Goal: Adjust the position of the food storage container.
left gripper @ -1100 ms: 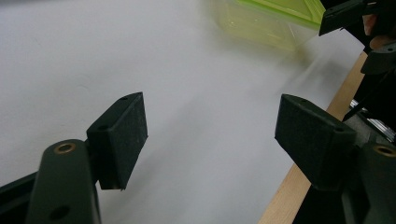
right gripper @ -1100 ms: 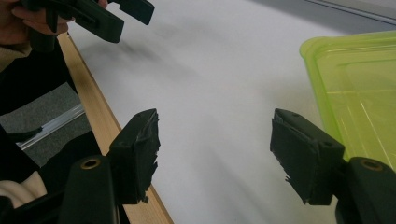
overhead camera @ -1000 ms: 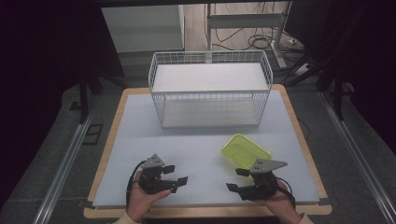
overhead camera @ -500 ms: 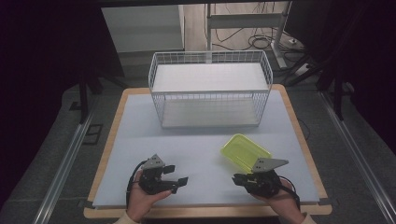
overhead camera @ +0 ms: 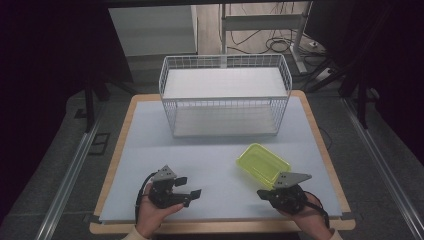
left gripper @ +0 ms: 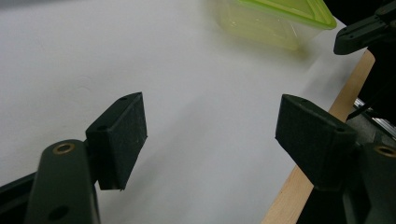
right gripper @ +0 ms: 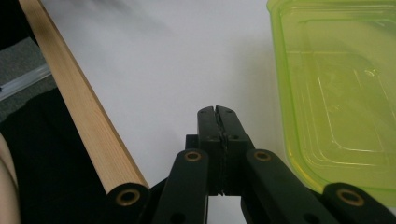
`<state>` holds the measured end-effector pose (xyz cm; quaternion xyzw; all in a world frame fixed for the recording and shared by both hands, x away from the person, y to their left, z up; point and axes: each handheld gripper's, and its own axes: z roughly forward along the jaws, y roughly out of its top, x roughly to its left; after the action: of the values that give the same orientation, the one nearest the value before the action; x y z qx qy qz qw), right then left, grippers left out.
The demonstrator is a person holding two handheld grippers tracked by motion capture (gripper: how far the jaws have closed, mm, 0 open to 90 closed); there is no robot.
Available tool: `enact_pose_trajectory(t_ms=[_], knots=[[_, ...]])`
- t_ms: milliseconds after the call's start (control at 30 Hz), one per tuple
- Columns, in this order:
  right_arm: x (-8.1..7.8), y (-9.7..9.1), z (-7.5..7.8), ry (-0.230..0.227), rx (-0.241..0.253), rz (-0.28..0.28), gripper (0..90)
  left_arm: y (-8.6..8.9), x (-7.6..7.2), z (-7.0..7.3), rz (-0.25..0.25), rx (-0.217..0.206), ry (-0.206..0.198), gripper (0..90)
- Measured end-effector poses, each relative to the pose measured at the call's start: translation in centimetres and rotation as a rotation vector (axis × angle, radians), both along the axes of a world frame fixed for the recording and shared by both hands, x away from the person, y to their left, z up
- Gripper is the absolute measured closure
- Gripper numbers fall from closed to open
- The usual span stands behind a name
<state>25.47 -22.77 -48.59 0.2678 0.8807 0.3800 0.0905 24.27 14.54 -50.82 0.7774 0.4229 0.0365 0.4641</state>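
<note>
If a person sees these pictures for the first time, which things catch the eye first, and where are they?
The bright yellow-green plastic box stands out first, lying on the pale table near its front right, just beyond the right gripper. Behind it, at the far middle of the table, stands a big white wire basket. The right gripper's fingers have just closed on nothing, while the left gripper at the front left is open.
</note>
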Motion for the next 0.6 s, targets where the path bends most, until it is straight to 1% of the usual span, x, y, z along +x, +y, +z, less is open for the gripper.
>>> enact_pose_trajectory(t_ms=[100,267,400,600], knots=[[0.1,0.07,-0.08,-0.004,-0.012,0.002,89.8,-0.03,-0.02,-0.04,0.0,0.0,0.002,24.5],[0.43,-0.3,-0.19,-0.016,-0.037,-0.023,89.9,0.0,0.02,-0.1,0.0,-0.003,0.007,24.5],[0.71,-0.69,-0.26,-0.011,-0.037,-0.046,89.8,-0.04,0.04,-0.14,-0.001,-0.002,0.01,24.5],[0.9,-0.83,-0.39,-0.006,-0.044,-0.052,89.9,-0.09,0.06,-0.2,-0.001,0.001,0.013,24.6]])
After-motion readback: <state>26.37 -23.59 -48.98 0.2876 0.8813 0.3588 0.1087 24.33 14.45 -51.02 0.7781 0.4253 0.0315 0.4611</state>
